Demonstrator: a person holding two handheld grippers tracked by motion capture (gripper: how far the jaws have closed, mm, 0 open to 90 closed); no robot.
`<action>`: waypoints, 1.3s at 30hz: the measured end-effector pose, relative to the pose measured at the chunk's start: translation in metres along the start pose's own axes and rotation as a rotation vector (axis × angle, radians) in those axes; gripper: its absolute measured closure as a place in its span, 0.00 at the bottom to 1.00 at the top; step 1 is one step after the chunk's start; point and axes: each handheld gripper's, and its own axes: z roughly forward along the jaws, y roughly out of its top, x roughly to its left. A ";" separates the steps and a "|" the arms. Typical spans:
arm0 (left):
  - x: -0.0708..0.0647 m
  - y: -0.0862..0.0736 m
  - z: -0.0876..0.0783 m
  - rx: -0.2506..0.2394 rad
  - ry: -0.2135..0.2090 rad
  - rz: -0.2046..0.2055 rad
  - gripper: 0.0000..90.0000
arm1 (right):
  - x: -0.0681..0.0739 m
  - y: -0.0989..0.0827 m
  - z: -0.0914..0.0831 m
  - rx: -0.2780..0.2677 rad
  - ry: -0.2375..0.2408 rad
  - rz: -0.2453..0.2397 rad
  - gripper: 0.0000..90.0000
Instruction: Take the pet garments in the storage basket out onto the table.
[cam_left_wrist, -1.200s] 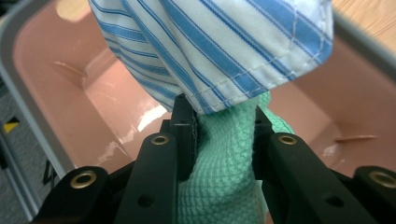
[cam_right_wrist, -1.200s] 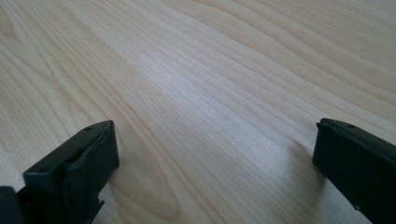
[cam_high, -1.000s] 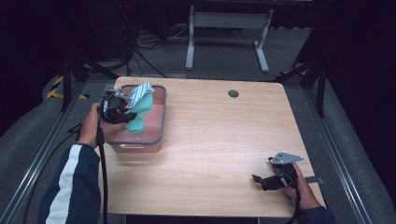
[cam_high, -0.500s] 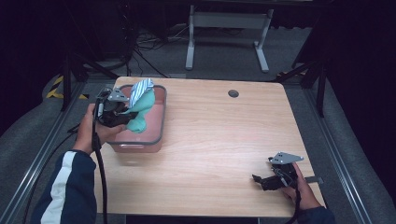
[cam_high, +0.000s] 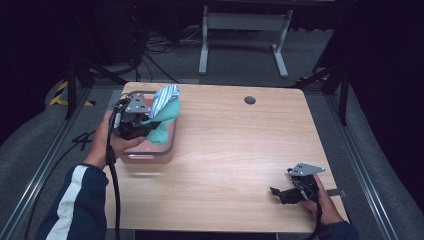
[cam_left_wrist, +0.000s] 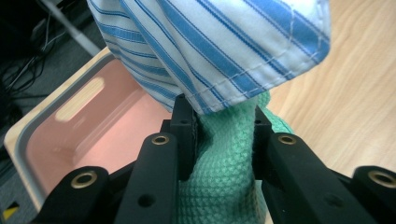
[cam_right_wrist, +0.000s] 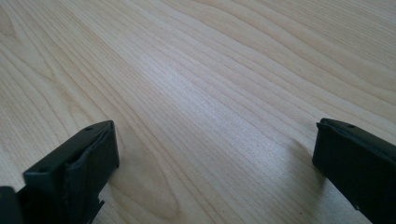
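Observation:
A pink plastic bin (cam_high: 150, 152) with a grey rim stands at the table's left side. My left gripper (cam_high: 145, 122) is shut on a green knitted cloth (cam_high: 167, 117) and holds it above the bin; a blue-and-white striped cloth (cam_high: 164, 97) rides on top of the green one. In the left gripper view the jaws pinch the green cloth (cam_left_wrist: 224, 158), the striped cloth (cam_left_wrist: 210, 42) hangs over them, and the bin's pink inside (cam_left_wrist: 93, 126) lies below. My right gripper (cam_high: 284, 194) rests open near the front right of the table, nothing between its jaws (cam_right_wrist: 210, 154).
The wooden table (cam_high: 240, 145) has a round dark cable hole (cam_high: 250, 100) near its far edge. A metal stand (cam_high: 242, 30) and cables lie on the dark floor behind. A rail runs along each side of the table.
My left gripper has lifted the green and striped cloths a little higher and toward the bin's near-left side. The right gripper has stayed still.

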 end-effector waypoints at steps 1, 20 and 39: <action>-0.003 0.002 0.001 -0.004 -0.007 0.010 0.81 | 0.000 0.000 0.000 -0.001 0.000 0.001 0.01; -0.053 0.043 0.053 0.032 -0.130 0.141 0.81 | 0.000 0.000 0.000 -0.002 -0.001 0.004 0.01; -0.084 0.053 0.117 0.136 -0.220 0.166 0.81 | 0.000 0.000 0.000 -0.002 -0.001 0.000 0.01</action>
